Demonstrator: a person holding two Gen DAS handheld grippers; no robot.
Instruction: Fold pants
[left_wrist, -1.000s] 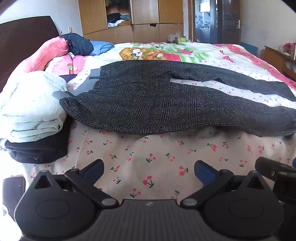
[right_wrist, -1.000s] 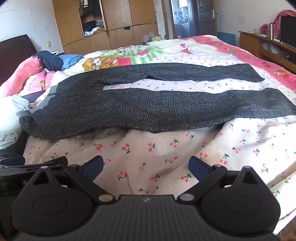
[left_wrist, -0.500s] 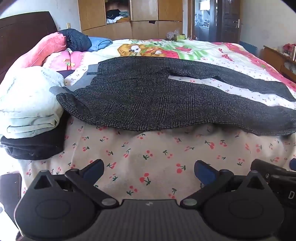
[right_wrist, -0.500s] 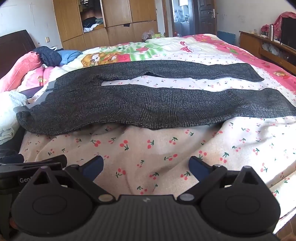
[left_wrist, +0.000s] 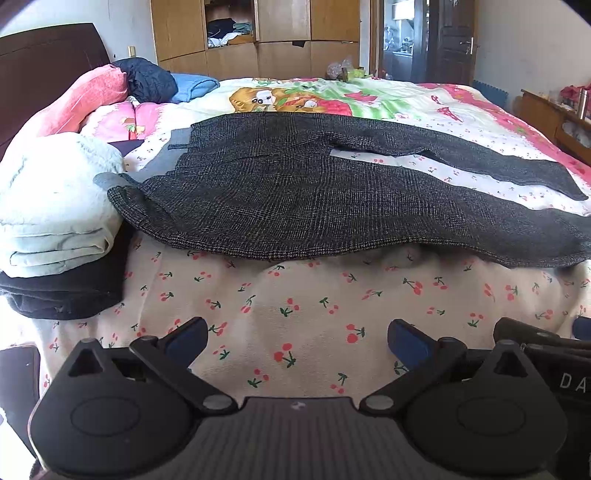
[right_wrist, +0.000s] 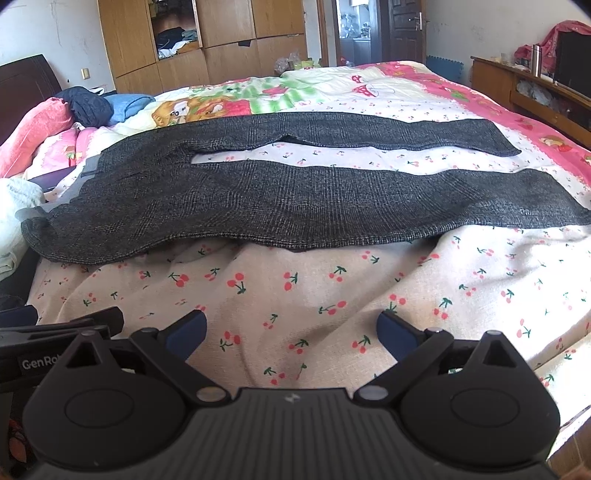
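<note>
Dark grey checked pants (left_wrist: 295, 199) lie flat on the bed, waistband to the left, both legs stretched to the right with a gap between them. They also show in the right wrist view (right_wrist: 280, 199). My left gripper (left_wrist: 297, 338) is open and empty, low over the cherry-print sheet in front of the pants' near edge. My right gripper (right_wrist: 291, 328) is open and empty, also short of the near leg's edge. The left gripper's side (right_wrist: 55, 332) shows at the right wrist view's left edge.
A stack of folded clothes (left_wrist: 51, 221), pale on top and black below, sits at the left beside the waistband. Pillows and bedding (left_wrist: 110, 88) lie at the headboard. A wardrobe (left_wrist: 258, 37) stands behind the bed, a wooden cabinet (right_wrist: 528, 85) at the right.
Both grippers have moved a little forward and upward toward the pants, so more of the room and the pants shows. Both stay open. The pants have not moved.
</note>
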